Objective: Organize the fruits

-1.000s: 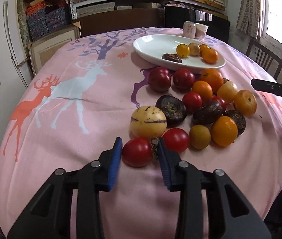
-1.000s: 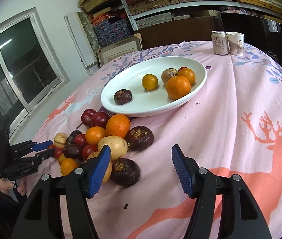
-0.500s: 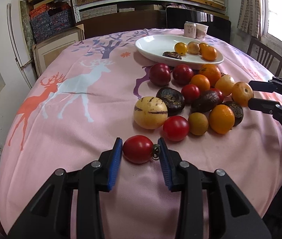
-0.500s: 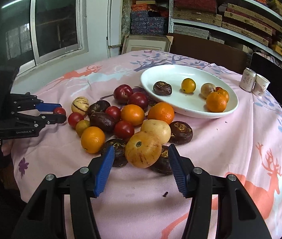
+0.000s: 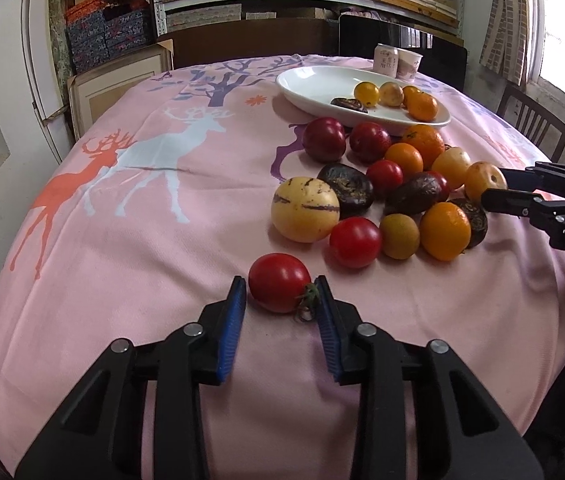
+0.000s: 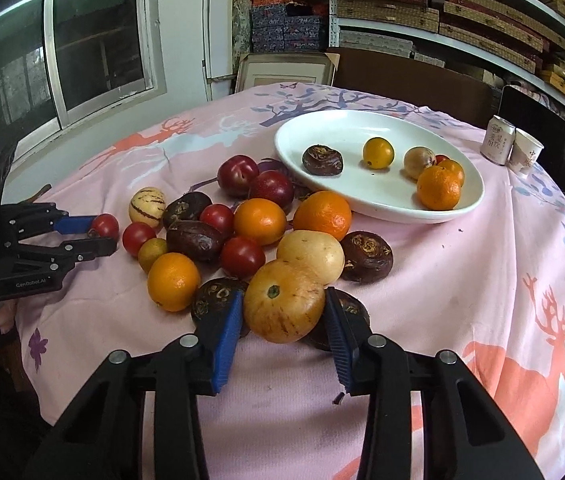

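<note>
A heap of loose fruit (image 5: 386, 196) lies on the pink deer tablecloth (image 5: 142, 220) before a white oval plate (image 5: 314, 84) holding several fruits. My left gripper (image 5: 280, 300) is shut on a red tomato (image 5: 278, 282) with its green stalk against the right pad, just off the heap. It also shows in the right wrist view (image 6: 102, 236). My right gripper (image 6: 282, 312) is closed around a yellow-orange speckled fruit (image 6: 284, 300) at the heap's near edge, both pads touching it. It appears in the left wrist view (image 5: 498, 188).
A drink can (image 6: 496, 140) and a paper cup (image 6: 524, 154) stand behind the plate. Oranges, dark passion fruits, plums and tomatoes crowd between the grippers. A chair (image 5: 534, 128) stands at the table's far right. Shelves of boxes line the back wall.
My left gripper closed on the red tomato and drew it back from the heap. My right gripper swung over to the speckled yellow-orange fruit and closed around it.
</note>
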A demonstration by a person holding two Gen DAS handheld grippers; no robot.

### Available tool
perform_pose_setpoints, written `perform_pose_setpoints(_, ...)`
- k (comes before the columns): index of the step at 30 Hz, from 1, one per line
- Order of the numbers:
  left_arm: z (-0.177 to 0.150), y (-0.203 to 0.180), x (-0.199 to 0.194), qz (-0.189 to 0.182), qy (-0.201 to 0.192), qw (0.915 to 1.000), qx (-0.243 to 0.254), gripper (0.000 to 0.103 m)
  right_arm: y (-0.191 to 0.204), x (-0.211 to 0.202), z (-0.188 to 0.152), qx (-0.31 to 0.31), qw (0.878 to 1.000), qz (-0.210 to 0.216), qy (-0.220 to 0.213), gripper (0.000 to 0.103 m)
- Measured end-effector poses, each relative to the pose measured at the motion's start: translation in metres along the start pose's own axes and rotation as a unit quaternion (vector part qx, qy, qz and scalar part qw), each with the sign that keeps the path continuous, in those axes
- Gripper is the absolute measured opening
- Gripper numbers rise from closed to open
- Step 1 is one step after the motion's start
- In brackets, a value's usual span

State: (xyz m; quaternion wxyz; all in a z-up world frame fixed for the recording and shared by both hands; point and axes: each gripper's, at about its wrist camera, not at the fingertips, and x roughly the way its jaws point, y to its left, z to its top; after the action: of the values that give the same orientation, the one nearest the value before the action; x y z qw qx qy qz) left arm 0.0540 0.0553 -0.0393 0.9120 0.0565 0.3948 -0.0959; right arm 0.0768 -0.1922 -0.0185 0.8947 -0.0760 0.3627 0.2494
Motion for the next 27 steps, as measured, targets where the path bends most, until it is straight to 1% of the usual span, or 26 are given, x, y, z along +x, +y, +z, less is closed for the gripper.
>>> perform_pose_setpoints(8,0.002,0.001,-0.008,-0.008,-0.009,0.9999,-0.011,0.031,-0.013,-0.009,-0.001,0.033,0.999,0.022,-0.027,0.041)
perform_pose_setpoints(16,0.017,0.002,-0.030,-0.023,-0.046,0.9982,-0.030,0.031,-0.031,-0.020,-0.002,0.075,0.995,0.031,-0.054,0.041)
perform_pose_setpoints(20,0.032,-0.004,-0.035,-0.031,-0.061,0.9974,-0.024,0.031,-0.042,-0.033,0.005,0.093,0.993,0.017,-0.071,0.041)
perform_pose_setpoints(24,0.051,-0.011,-0.038,-0.031,-0.077,0.9965,-0.009,0.031,-0.052,-0.049,0.022,0.088,0.991,0.001,-0.101,0.041)
perform_pose_setpoints(27,0.050,-0.017,-0.033,-0.024,-0.061,0.9978,0.013,0.031,-0.061,-0.057,0.027,0.100,0.988,0.004,-0.114,0.041)
